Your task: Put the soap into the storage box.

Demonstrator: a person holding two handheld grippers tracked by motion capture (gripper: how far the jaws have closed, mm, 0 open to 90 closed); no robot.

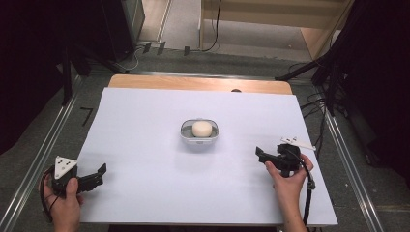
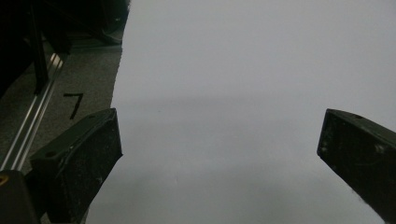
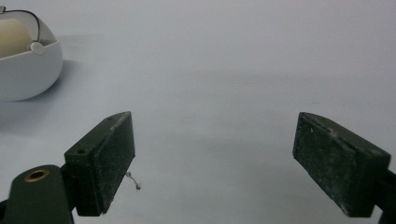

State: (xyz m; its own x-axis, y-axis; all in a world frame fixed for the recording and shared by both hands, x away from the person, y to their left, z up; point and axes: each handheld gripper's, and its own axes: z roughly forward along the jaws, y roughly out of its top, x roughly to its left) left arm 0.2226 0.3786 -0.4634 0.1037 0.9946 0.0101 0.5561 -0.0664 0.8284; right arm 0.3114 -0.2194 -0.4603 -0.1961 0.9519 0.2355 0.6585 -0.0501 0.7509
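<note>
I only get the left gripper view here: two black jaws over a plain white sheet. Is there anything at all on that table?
Observer: Yes, a small white bowl sits mid-table, with a pale round ball inside.
Operator: Is the other gripper holding something?
Observer: No. The right gripper has its jaws apart with nothing between them.
Operator: Which gripper is closer to the bowl?
Observer: The right gripper; the bowl shows at the upper left of its view.

High view overhead; claw views low, sharing white sheet (image 1: pixel 145 145).
</note>
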